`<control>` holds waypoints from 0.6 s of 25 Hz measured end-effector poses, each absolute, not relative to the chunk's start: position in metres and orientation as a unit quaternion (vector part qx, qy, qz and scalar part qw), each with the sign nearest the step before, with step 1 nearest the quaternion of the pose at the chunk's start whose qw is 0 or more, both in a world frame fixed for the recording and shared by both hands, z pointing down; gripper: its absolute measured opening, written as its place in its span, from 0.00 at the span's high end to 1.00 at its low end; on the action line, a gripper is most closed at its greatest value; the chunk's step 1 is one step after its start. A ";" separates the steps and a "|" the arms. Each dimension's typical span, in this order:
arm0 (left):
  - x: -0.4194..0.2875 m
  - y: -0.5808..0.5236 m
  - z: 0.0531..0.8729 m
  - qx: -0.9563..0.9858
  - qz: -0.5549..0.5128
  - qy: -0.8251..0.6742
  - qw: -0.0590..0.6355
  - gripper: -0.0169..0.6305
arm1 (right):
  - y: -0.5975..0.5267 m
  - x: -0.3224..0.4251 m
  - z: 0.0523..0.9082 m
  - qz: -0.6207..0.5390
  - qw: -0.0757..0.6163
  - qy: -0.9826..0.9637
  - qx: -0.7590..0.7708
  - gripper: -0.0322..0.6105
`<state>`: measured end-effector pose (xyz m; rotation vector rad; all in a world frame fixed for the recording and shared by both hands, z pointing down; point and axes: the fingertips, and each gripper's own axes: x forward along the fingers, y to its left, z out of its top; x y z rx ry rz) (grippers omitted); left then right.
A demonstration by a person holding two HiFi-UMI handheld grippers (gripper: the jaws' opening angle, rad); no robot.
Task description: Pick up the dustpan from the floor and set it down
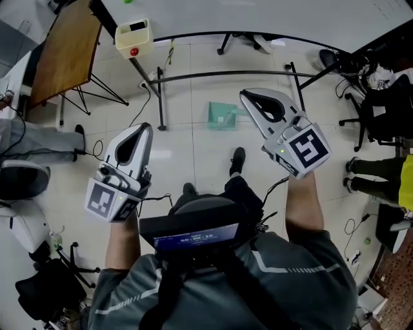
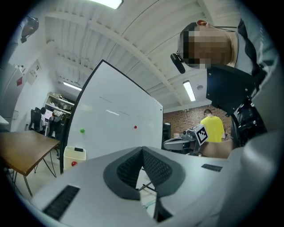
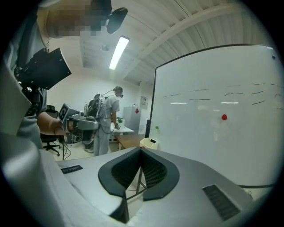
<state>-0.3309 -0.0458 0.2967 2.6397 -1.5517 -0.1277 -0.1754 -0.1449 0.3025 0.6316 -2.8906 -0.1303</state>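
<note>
The teal dustpan (image 1: 222,115) lies flat on the pale tiled floor, ahead of my feet and near the whiteboard's stand. Both grippers are held up at about chest height, well above it, and touch nothing. My left gripper (image 1: 144,127) is at the left, its jaws together with nothing between them; in the left gripper view the dark ribbed pads (image 2: 153,165) meet at the tip. My right gripper (image 1: 246,95) is at the right, its tip in line with the dustpan's right edge, and is shut and empty too; its pads (image 3: 152,167) meet at the tip.
A whiteboard (image 1: 271,16) on a black tube stand (image 1: 226,75) stands just beyond the dustpan. A wooden table (image 1: 61,48) and a cream bin (image 1: 133,37) are at the far left. Office chairs (image 1: 381,109) and standing people are at the right; another person's legs (image 1: 32,142) are at the left. Cables cross the floor.
</note>
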 end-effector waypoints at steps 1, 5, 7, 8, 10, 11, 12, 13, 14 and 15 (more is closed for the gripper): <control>-0.341 -0.035 0.300 0.865 -0.042 -0.498 0.044 0.93 | -0.131 -0.183 0.302 -0.037 0.089 -0.970 0.225 0.92; -0.355 0.000 0.295 0.883 -0.058 -0.462 0.056 0.93 | -0.082 -0.195 0.292 -0.024 0.104 -0.961 0.254 0.92; -0.347 0.016 0.287 0.890 -0.063 -0.447 0.061 0.93 | -0.055 -0.190 0.283 -0.025 0.110 -0.960 0.256 0.92; -0.342 0.025 0.285 0.892 -0.060 -0.444 0.062 0.93 | -0.042 -0.185 0.278 -0.025 0.111 -0.960 0.257 0.92; -0.325 0.041 0.281 0.894 -0.056 -0.439 0.063 0.93 | -0.019 -0.166 0.271 -0.028 0.112 -0.958 0.263 0.92; -0.313 0.050 0.279 0.896 -0.057 -0.435 0.063 0.93 | -0.009 -0.154 0.268 -0.030 0.111 -0.957 0.267 0.92; -0.299 0.059 0.277 0.898 -0.058 -0.431 0.064 0.93 | 0.002 -0.141 0.267 -0.031 0.109 -0.956 0.272 0.92; -0.283 0.068 0.276 0.900 -0.059 -0.427 0.065 0.93 | 0.012 -0.127 0.268 -0.029 0.105 -0.955 0.275 0.92; -0.267 0.077 0.276 0.900 -0.061 -0.426 0.067 0.93 | 0.021 -0.112 0.269 -0.027 0.101 -0.955 0.278 0.92; -0.251 0.086 0.275 0.900 -0.064 -0.426 0.068 0.93 | 0.031 -0.097 0.271 -0.024 0.097 -0.955 0.280 0.92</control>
